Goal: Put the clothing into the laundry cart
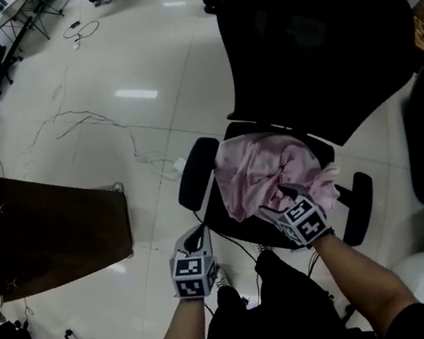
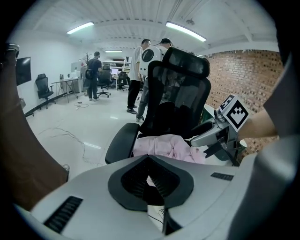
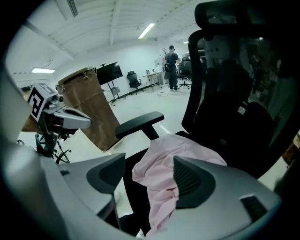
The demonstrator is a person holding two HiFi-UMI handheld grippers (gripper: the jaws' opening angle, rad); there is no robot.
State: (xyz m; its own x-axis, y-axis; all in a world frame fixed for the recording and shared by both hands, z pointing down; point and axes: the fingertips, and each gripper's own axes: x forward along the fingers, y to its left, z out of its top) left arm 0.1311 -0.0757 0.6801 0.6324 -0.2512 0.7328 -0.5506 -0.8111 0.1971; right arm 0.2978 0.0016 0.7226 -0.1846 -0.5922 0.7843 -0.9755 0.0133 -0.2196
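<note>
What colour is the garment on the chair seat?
Pale pink. The garment shows best in the right gripper view.

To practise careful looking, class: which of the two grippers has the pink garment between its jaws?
The right gripper: its jaws stand apart around the pink garment on the chair. The left gripper hangs beside the chair, jaws together, empty.

A glossy white tiled floor (image 1: 134, 48) mirrors the ceiling's long light strips (image 2: 186, 31). A black mesh office chair (image 1: 310, 34) stands at one o'clock and loose cables (image 1: 86, 122) trail at ten. A brick wall (image 2: 239, 70) closes the right side, at three o'clock. Desks (image 2: 65, 83) and standing people (image 2: 93, 70) fill the far end.
</note>
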